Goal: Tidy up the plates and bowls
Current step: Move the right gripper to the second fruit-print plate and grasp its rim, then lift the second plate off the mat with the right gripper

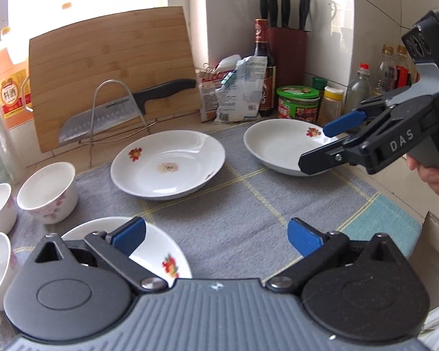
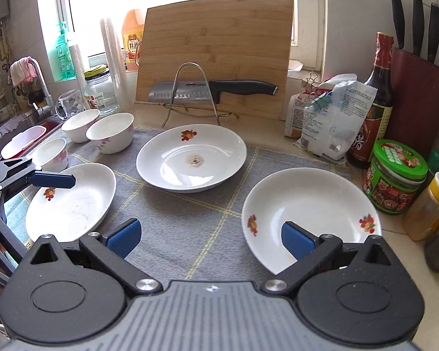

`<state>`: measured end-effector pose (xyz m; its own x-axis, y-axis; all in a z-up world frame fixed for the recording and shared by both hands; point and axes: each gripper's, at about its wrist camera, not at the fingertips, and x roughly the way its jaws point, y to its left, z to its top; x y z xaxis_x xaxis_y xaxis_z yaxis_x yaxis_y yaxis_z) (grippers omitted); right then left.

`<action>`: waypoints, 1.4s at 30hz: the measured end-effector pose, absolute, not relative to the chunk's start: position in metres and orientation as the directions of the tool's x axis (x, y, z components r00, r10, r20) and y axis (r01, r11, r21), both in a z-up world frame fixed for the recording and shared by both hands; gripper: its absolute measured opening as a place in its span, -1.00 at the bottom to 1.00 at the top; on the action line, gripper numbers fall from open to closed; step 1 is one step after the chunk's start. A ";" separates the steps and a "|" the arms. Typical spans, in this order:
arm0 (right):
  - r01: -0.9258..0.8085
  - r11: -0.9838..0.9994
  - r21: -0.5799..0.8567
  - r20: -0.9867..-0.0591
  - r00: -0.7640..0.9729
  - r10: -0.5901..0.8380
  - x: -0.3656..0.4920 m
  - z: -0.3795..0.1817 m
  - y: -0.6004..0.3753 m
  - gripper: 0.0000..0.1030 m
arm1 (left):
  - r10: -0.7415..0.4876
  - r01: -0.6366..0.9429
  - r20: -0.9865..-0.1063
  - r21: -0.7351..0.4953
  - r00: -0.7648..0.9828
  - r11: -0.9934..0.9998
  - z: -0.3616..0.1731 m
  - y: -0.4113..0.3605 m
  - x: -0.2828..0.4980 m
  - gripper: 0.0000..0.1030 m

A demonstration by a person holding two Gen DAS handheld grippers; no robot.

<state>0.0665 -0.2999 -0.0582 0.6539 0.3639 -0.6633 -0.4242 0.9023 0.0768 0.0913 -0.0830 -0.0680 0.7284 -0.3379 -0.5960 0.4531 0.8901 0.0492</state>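
Note:
Three white plates with fruit prints lie on a grey cloth [image 2: 190, 234]: a middle plate [image 2: 191, 158] [image 1: 168, 163], a left plate [image 2: 73, 201] [image 1: 155, 254] and a right plate [image 2: 310, 213] [image 1: 278, 144]. Three white floral bowls [image 2: 109, 133] [image 1: 48, 191] stand at the left. My left gripper [image 1: 216, 237] is open, its left finger over the left plate's rim; it also shows in the right wrist view [image 2: 52, 180]. My right gripper [image 2: 210, 237] is open, its right finger over the right plate's near rim; it also shows in the left wrist view [image 1: 316, 143].
A bamboo cutting board [image 2: 216, 55] and a knife [image 2: 213, 87] on a wire rack stand behind the plates. Bottles, jars and bags [image 2: 330, 120] and a knife block [image 2: 418, 99] crowd the right. A sink [image 2: 20, 137] is at the left.

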 end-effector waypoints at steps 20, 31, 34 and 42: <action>-0.505 0.848 0.162 -0.731 0.516 0.447 0.076 -0.087 -0.157 1.00 | -0.301 0.432 -0.687 0.020 0.662 0.902 -0.096 0.073 0.061 0.99; -0.457 0.866 0.203 -0.780 0.459 0.425 0.071 -0.102 -0.126 1.00 | -0.393 0.527 -0.713 -0.038 0.581 0.849 -0.121 0.094 0.068 0.99; -0.441 0.875 0.198 -0.790 0.457 0.409 0.068 -0.105 -0.124 1.00 | -0.410 0.551 -0.708 -0.035 0.575 0.833 -0.125 0.092 0.071 0.99; -0.444 0.872 0.207 -0.813 0.418 0.406 0.075 -0.112 -0.122 1.00 | -0.408 0.569 -0.683 0.014 0.606 0.822 -0.129 0.082 0.080 1.00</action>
